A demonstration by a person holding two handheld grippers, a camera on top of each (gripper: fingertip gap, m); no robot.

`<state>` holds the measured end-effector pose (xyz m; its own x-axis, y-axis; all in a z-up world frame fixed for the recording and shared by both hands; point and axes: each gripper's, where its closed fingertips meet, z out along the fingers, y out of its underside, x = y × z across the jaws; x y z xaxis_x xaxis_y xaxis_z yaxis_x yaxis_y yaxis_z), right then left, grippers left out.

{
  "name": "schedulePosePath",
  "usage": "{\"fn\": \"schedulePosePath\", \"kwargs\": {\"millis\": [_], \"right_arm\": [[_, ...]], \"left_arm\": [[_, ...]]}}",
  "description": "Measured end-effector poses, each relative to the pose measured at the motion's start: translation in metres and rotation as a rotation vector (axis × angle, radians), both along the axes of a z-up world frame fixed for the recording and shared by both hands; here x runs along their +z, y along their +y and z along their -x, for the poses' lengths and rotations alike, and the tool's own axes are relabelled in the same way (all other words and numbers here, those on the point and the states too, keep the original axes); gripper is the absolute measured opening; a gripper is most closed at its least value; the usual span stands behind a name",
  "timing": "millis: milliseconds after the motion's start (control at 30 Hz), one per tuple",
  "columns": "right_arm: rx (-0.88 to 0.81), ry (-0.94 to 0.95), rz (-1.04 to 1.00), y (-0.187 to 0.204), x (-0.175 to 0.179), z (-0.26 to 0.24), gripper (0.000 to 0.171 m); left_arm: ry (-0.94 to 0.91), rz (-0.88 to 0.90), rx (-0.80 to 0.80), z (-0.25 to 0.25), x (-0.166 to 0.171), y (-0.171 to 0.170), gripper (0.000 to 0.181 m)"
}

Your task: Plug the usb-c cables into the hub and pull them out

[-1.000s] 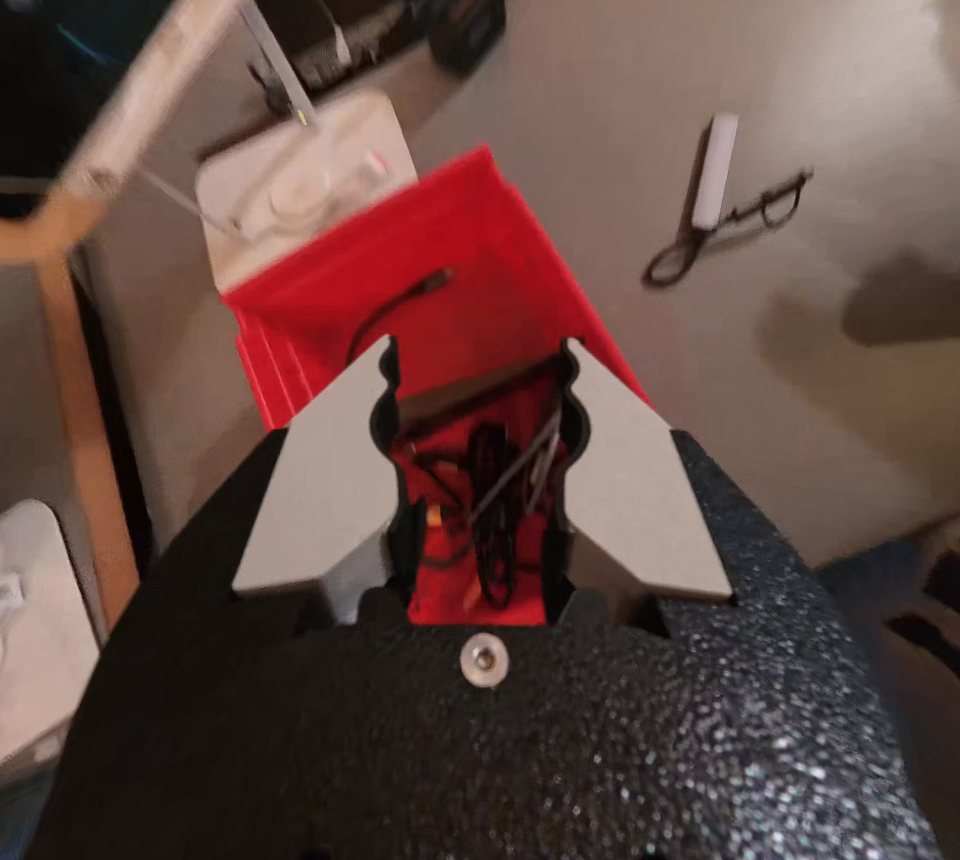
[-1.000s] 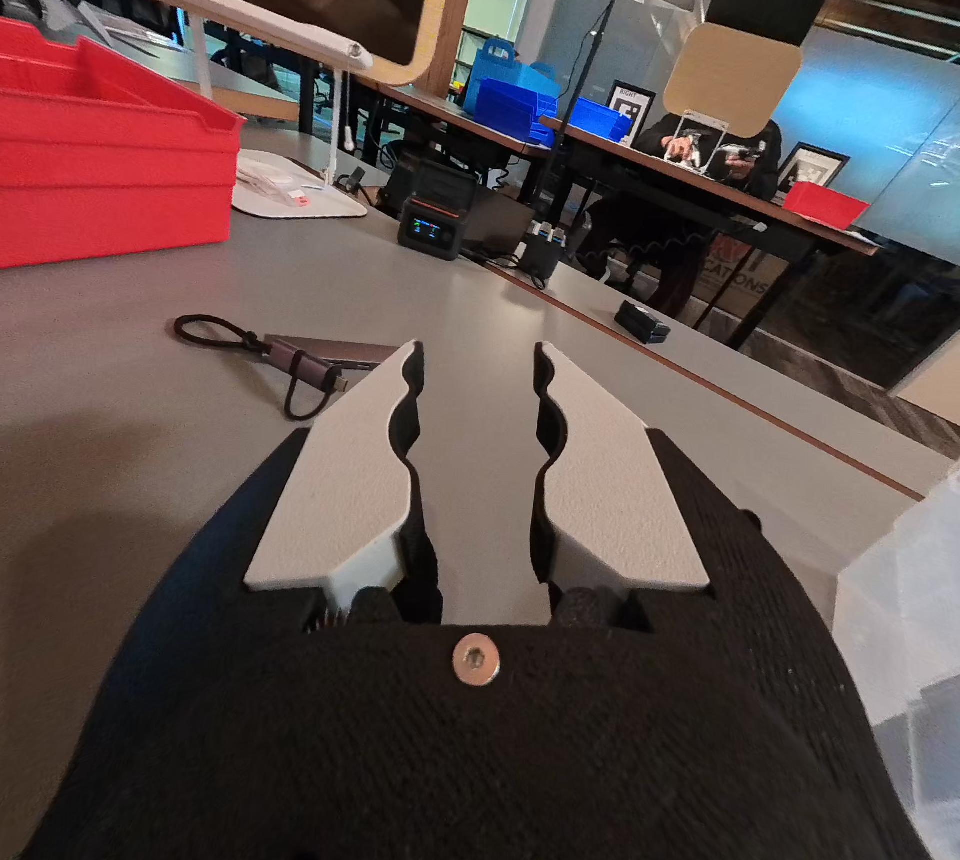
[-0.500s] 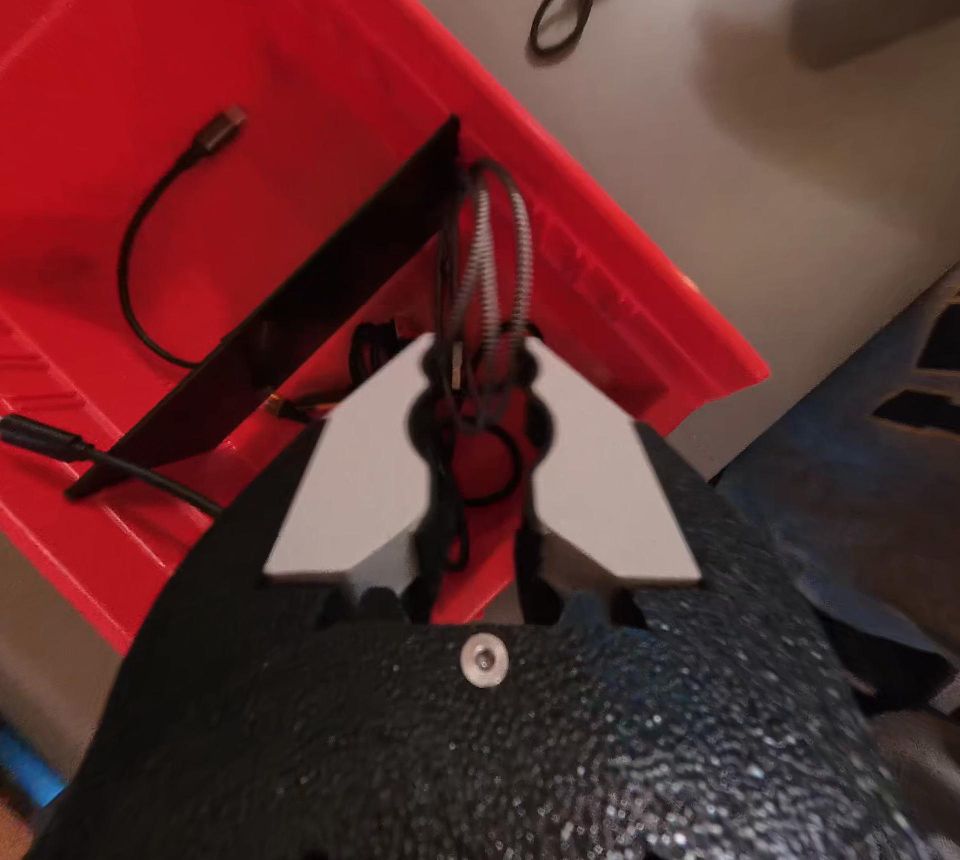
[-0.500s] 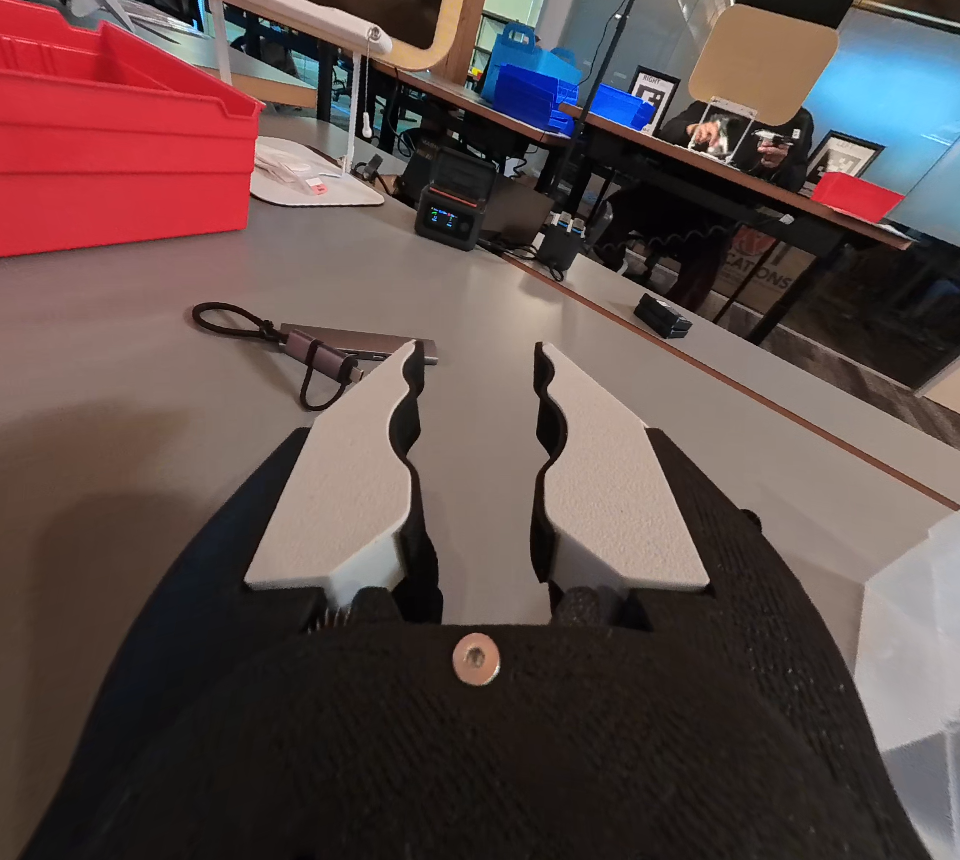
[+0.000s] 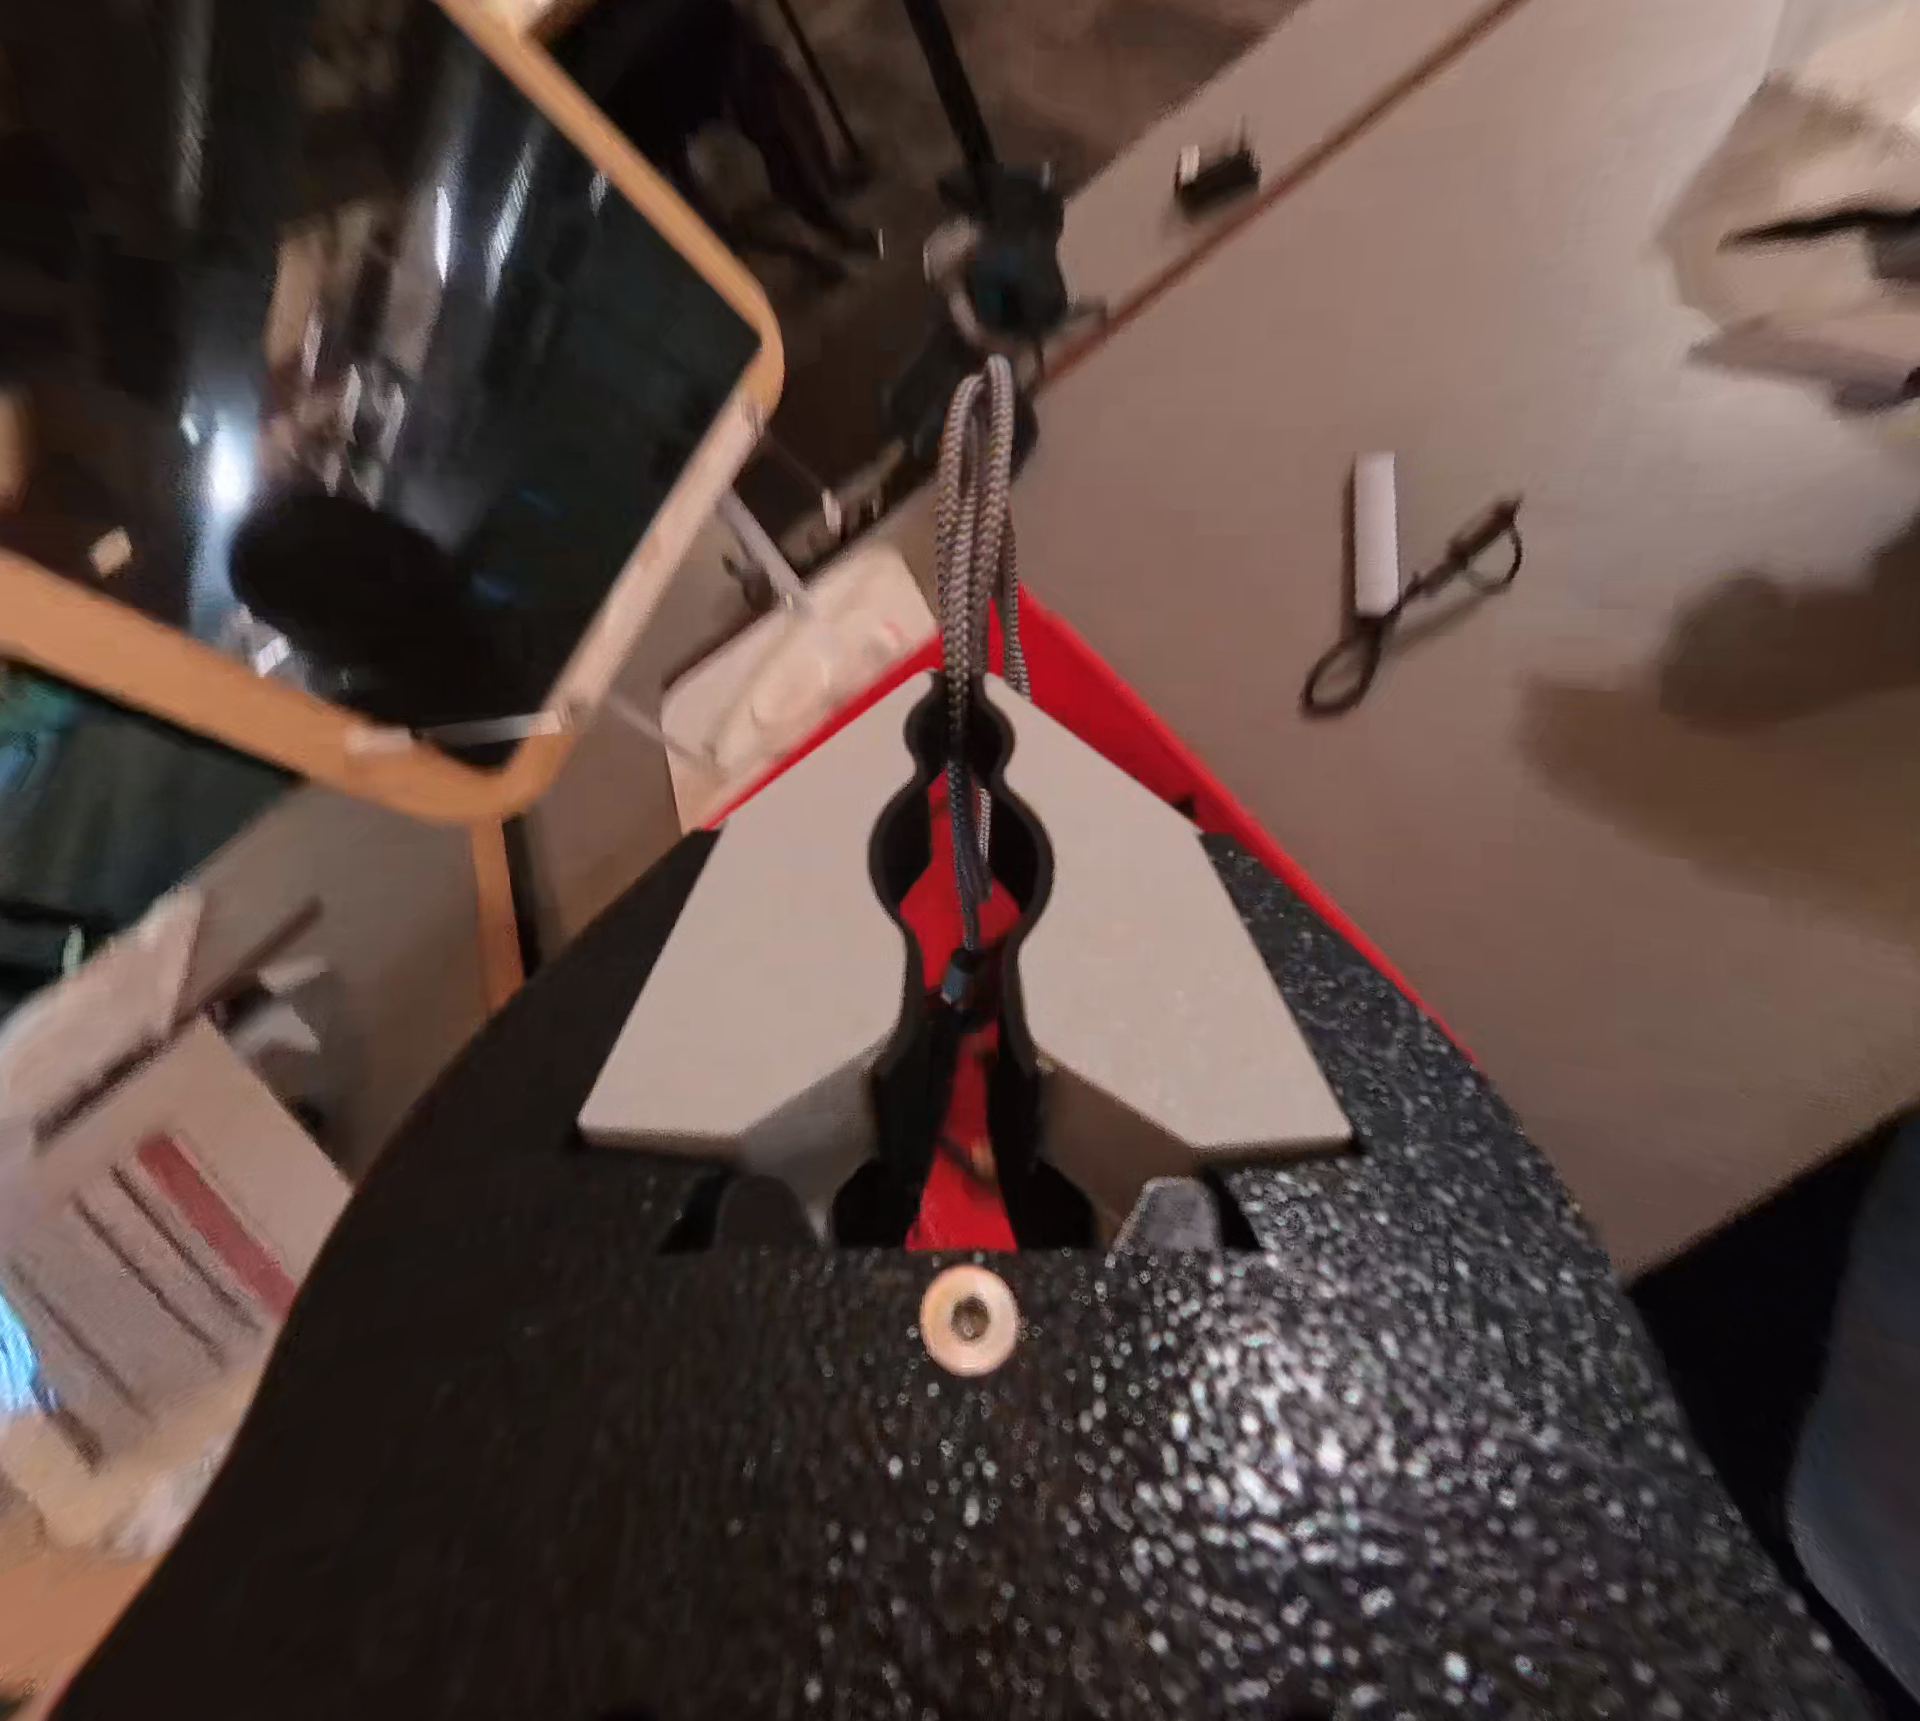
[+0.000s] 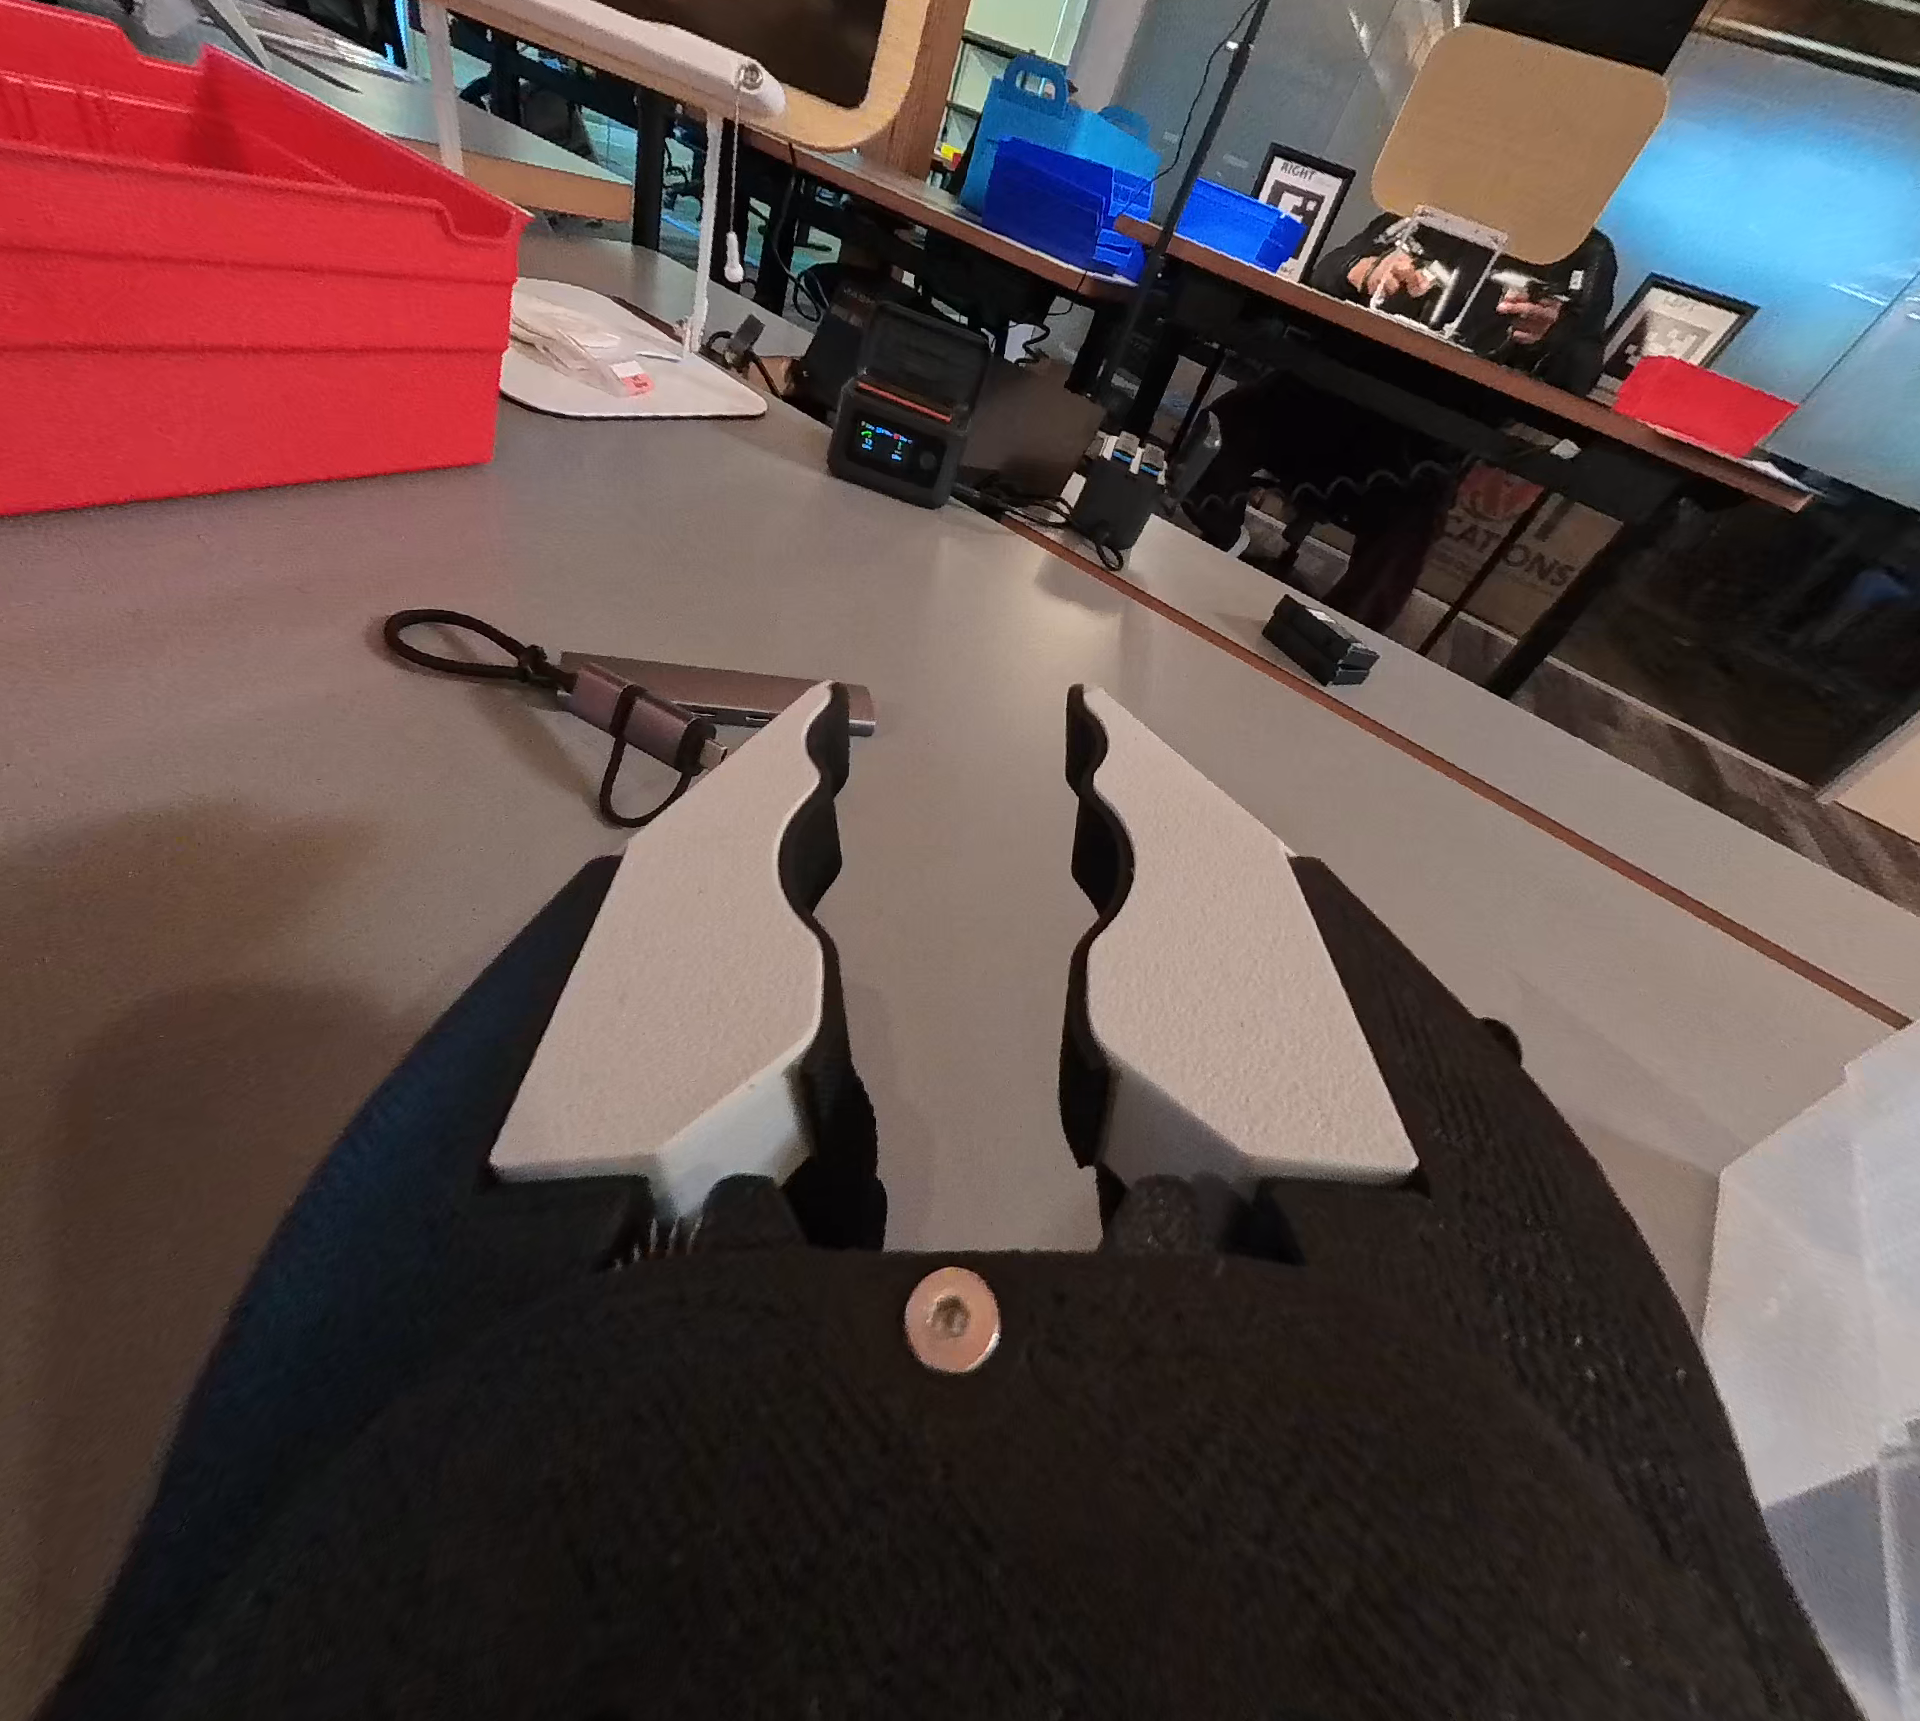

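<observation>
My left gripper (image 5: pixel 964 695) is shut on a grey braided usb-c cable (image 5: pixel 975 518). The cable's loop stands out beyond the fingertips and its plug end hangs between the fingers, above the red bin (image 5: pixel 1101 715). The grey hub (image 5: pixel 1374 533) with its short black lead lies on the table to the right. In the right wrist view the hub (image 6: pixel 727 692) lies just beyond my left fingertip. My right gripper (image 6: pixel 951 705) is open and empty, low over the table.
The red bin (image 6: pixel 239 321) stands at the left in the right wrist view, with a white pad (image 6: pixel 623 383) behind it. A small black device with a screen (image 6: pixel 899 435) and a black charger (image 6: pixel 1117 492) stand at the table's far edge. A clear plastic box (image 6: pixel 1829 1339) is at the right. Across from one pair of fingers to the other is roughly 40 centimetres.
My left gripper has closed on the braided cable in the red bin and lifted it up out of the bin. My right gripper has drifted slightly and stays open.
</observation>
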<state>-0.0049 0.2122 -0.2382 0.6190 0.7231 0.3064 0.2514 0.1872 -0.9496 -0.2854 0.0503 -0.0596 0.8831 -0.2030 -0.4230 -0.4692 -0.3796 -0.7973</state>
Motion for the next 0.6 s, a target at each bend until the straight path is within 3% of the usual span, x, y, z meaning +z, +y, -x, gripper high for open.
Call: {"fn": "schedulePosePath", "kwargs": {"millis": [67,167,400,600], "right_arm": [[-0.005,0.005,-0.003,0.001,0.001,-0.001,0.041],[-0.024,0.01,-0.011,0.004,0.002,-0.004,0.04],[-0.143,0.051,-0.056,0.021,0.013,-0.026,0.039],[-0.205,0.129,-0.16,0.021,0.037,-0.041,0.039]], "left_arm": [[0.002,-0.081,-0.084,-0.025,0.022,0.015,0.001],[-0.071,-0.087,-0.232,-0.073,0.026,0.044,0.001],[-0.223,0.144,-0.403,-0.168,-0.052,0.108,0.001],[-0.519,0.197,-0.457,-0.22,-0.102,0.176,0.0]]}}
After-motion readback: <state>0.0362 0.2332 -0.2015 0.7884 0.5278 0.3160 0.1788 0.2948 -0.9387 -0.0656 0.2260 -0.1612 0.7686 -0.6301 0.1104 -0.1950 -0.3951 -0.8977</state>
